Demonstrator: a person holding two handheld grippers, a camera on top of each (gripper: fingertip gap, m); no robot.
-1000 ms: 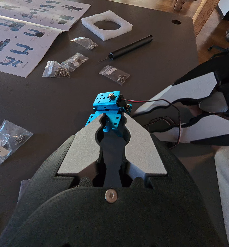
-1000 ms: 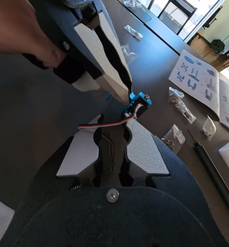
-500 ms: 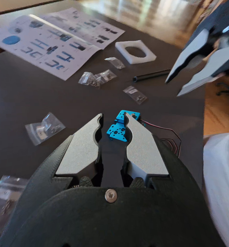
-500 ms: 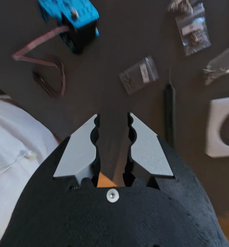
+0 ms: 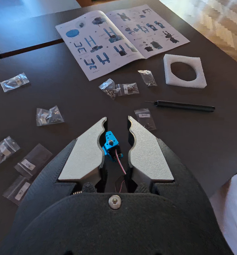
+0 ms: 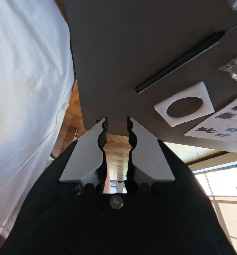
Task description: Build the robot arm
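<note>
Your left gripper (image 5: pixel 117 119) hangs over the dark matte table (image 5: pixel 73 99) with its two grey fingers spread apart and gripping nothing. Seen through the gap between them is the small blue perforated metal bracket with a black servo block (image 5: pixel 111 146), resting on the table below. Whether your left finger (image 5: pixel 86 151) touches the bracket's side cannot be told. A red-and-white wire (image 5: pixel 120 164) trails from the servo back toward the gripper's base.

From your left gripper's tip, a clear plastic bag of small screws with a white label (image 5: pixel 145 119) lies at 3 o'clock, just beside your right finger (image 5: pixel 146 151). A slim black cylindrical screwdriver (image 5: pixel 184 106) lies at 2 o'clock, and a white square foam block with a round hole (image 5: pixel 184 71) sits beyond it. An open white instruction booklet with blue diagrams (image 5: pixel 119 41) lies at 12 o'clock, with three more clear screw bags (image 5: pixel 119 88) between it and you. Another clear bag (image 5: pixel 49 117) sits at 9 o'clock, and further bags lie toward 8 o'clock.

Your right gripper (image 6: pixel 116 119) is also released, fingers parted and empty, held near the table's edge beside a white garment (image 6: pixel 25 82). In its view, the black screwdriver (image 6: pixel 180 62) lies at 1 o'clock, and the foam block (image 6: pixel 184 107) and booklet (image 6: pixel 222 124) at 3 o'clock.
</note>
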